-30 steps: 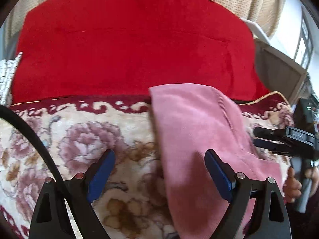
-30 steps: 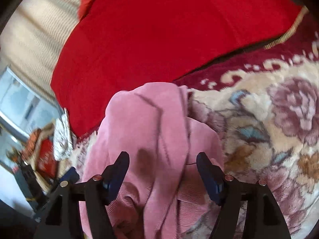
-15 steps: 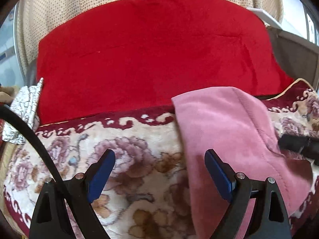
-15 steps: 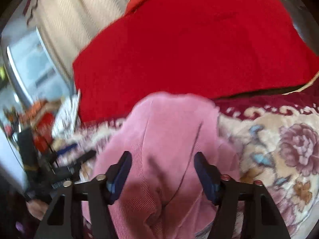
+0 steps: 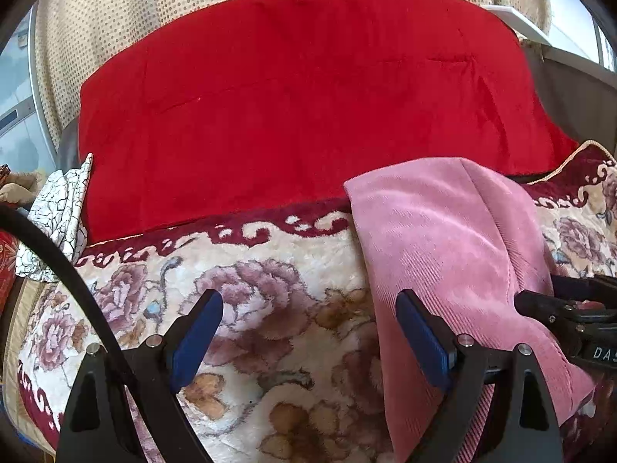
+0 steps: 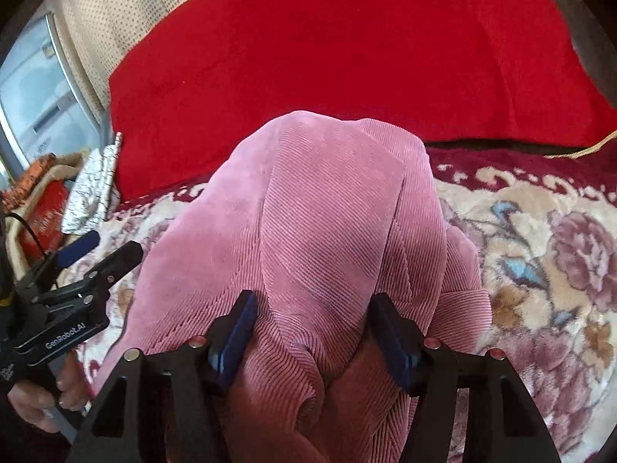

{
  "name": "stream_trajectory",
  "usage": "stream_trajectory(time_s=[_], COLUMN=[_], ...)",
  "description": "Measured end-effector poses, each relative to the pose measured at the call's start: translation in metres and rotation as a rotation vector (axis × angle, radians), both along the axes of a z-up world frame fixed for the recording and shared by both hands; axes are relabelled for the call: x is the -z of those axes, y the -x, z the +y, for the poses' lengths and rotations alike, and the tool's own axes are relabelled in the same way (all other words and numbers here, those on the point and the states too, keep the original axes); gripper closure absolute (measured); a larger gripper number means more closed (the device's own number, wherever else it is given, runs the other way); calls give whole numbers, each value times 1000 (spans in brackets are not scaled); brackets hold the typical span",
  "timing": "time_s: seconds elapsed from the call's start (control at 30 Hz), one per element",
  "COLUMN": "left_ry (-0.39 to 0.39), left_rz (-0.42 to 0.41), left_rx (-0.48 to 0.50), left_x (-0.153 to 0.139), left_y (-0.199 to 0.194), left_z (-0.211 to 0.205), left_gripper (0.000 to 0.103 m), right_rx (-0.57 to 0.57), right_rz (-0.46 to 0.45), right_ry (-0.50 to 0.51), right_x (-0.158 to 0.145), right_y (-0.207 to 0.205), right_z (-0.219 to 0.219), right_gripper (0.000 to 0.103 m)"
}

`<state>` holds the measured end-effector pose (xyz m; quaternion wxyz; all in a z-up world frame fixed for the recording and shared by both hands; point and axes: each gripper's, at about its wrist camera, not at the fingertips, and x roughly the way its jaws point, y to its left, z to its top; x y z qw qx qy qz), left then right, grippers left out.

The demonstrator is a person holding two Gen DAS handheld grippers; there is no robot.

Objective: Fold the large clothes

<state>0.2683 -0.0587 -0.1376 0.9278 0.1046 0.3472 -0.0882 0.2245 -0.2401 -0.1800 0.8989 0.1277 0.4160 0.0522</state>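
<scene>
A pink corduroy garment (image 5: pixel 443 239) lies folded in a long strip on a floral blanket (image 5: pixel 270 301). My left gripper (image 5: pixel 308 332) is open and empty, with its right finger (image 5: pixel 420 335) over the garment's left edge. In the right wrist view the garment (image 6: pixel 320 223) fills the middle. My right gripper (image 6: pixel 312 332) is open, its fingers on either side of a raised fold of the pink cloth at the near end. The left gripper also shows at the left of the right wrist view (image 6: pixel 100 258).
A red quilt (image 5: pixel 300 96) lies across the back, beyond the blanket's dark red border. A black-and-white patterned cloth (image 5: pixel 61 216) sits at the far left edge. A beige dotted curtain (image 5: pixel 115 11) hangs behind. A black cable (image 5: pixel 58 262) crosses the left wrist view.
Both grippers have pulled back and tilted up, so more of the red quilt and curtain shows. The right gripper's fingers have narrowed around the pink fold. The left gripper stays open.
</scene>
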Motion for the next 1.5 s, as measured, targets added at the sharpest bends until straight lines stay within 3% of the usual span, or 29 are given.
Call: stream_trajectory(time_s=[0.4,1.5], left_ry=[1,14], left_rz=[25,25], left_rx=[-3,2], left_x=[7,4], left_y=[-5,1], left_z=[-2,3], left_gripper=[12,12], right_rx=[29,49], right_rz=[-31,-52], right_ry=[179,258], right_x=[-8,-6], right_y=[4,6], right_z=[28,34], right_gripper=[36,36])
